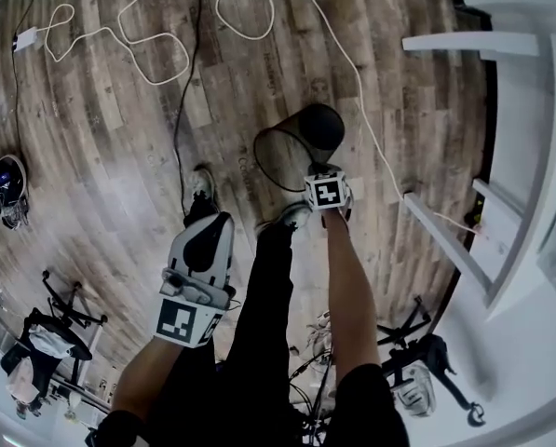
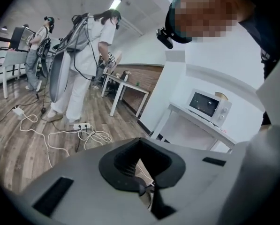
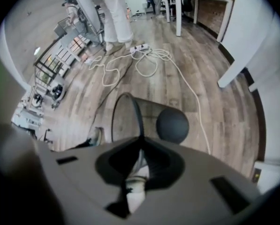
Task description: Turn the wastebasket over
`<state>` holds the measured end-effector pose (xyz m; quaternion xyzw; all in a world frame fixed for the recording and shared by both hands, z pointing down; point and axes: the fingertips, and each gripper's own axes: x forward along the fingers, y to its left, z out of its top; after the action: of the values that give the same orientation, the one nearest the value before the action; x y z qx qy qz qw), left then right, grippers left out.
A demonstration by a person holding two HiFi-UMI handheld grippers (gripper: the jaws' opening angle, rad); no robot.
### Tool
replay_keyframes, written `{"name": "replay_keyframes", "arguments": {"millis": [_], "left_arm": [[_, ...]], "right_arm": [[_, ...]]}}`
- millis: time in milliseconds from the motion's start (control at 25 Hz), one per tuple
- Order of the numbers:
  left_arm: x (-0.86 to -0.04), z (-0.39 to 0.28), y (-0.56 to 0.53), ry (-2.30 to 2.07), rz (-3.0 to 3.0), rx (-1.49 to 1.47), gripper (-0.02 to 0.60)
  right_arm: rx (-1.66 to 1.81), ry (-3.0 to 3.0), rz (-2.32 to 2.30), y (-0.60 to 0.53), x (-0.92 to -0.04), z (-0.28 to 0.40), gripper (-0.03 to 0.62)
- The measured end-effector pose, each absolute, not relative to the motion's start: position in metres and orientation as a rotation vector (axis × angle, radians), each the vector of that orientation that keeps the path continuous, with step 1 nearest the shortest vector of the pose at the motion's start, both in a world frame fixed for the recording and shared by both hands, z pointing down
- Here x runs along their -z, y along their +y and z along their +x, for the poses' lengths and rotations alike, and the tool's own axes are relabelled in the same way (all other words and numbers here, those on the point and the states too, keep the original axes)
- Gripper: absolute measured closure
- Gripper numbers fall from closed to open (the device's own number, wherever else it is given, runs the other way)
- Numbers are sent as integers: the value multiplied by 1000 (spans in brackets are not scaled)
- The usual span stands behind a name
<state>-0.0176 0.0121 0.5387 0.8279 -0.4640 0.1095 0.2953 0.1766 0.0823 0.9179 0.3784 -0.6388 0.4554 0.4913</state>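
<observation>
Right hand-held gripper has its jaws closed on the thin wire rim of the dark mesh cylindrical wastebasket, which lies roughly on its side on the wood-plank floor just ahead of the person's feet, while the left hand-held gripper hangs clear, jaws together on nothing. Risk: so narrow a pinch on round wire may let the wastebasket swivel or slip free during the turn, and the rolling body could snag the white cable beside it.
</observation>
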Motion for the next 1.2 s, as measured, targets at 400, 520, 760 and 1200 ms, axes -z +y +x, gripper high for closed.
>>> {"name": "replay_keyframes", "arguments": {"millis": [400, 520, 760, 1200], "left_arm": [[-603, -29, 37, -1164, 2009, -372, 542], [-647, -43, 50, -1165, 1903, -430, 459], [-738, -55, 78, -1099, 1773, -584, 407], [-833, -63, 93, -1048, 1526, -664, 397]], "right_arm": [[-1302, -1564, 901, 119, -870, 152, 543], [-1331, -1583, 925, 127, -851, 146, 543], [-1356, -1634, 979, 120, -823, 142, 543], [-1389, -1752, 996, 93, -760, 132, 545]]}}
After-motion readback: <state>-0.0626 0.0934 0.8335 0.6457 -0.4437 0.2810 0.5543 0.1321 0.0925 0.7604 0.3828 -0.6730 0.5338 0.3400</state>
